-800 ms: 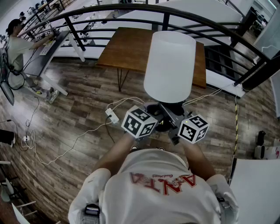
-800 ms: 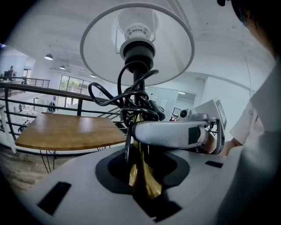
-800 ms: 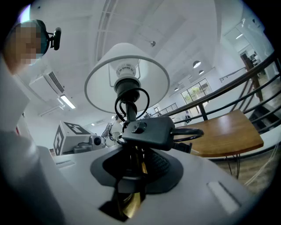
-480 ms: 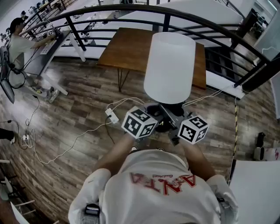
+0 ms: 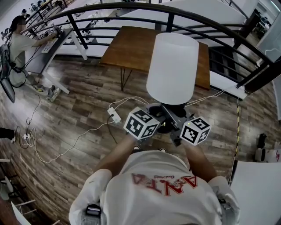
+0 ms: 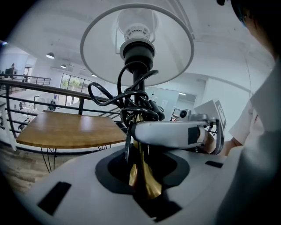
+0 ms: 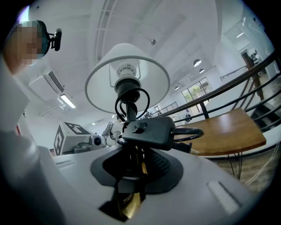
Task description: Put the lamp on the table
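- My left gripper [image 6: 141, 165] is clenched on the brass stem [image 6: 142, 178] of the lamp [image 5: 171, 68], with the pads pressing it from both sides.
- My right gripper [image 7: 134, 184] grasps the same stem from the opposite side. The two grippers sit close together, and their marker cubes are just beside each other.
- The lamp stands upright between my grippers, its white shade directly above my jaws.
- A black cord [image 6: 131, 99] is wound in loops around the stem just above my jaws.
- A black inline switch [image 7: 147, 129] on that cord rests right over the right gripper's jaws.
- The wooden table [image 5: 131, 48] lies ahead of both grippers and lower than them, with a black railing [image 5: 109, 9] beyond it.
- The lamp is apart from the table, held in the air over the plank floor [image 5: 74, 110].
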`<state>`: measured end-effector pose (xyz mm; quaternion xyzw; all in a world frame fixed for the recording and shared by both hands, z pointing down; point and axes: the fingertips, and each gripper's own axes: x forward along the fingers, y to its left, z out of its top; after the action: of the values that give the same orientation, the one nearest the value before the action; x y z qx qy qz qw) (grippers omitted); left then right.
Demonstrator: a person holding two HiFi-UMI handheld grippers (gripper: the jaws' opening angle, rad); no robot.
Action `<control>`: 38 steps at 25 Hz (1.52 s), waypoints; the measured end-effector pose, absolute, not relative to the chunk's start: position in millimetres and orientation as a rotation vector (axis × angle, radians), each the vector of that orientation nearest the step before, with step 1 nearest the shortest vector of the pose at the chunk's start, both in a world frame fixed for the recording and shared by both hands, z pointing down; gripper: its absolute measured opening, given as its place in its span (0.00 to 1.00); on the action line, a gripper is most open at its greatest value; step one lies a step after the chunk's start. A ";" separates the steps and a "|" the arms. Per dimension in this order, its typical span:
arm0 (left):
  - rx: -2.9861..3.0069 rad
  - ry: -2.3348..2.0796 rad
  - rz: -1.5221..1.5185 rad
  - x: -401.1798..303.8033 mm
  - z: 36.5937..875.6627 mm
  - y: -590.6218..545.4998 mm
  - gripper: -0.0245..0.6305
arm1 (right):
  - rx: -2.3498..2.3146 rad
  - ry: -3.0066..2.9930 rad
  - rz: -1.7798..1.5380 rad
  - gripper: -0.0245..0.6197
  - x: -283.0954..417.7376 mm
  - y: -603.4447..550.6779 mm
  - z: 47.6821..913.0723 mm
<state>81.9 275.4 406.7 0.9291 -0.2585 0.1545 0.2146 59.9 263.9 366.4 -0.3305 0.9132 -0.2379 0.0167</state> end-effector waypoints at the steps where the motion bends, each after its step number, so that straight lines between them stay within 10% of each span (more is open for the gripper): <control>1: 2.576 -0.720 0.429 76.5 406.9 275.0 0.21 | -1.024 2.839 -0.741 0.19 54.5 263.5 366.6; 19: 2.553 -0.697 0.412 -20.9 425.3 260.1 0.21 | -1.030 2.844 -0.775 0.19 -43.3 247.8 386.3; 38: 2.540 -0.742 0.459 21.0 402.3 132.9 0.21 | -0.955 2.815 -0.801 0.19 0.2 121.4 362.0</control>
<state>21.0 132.9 402.3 0.9212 -0.2690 0.1667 0.2262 0.2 121.4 362.0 -0.3102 0.9139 -0.2601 0.0315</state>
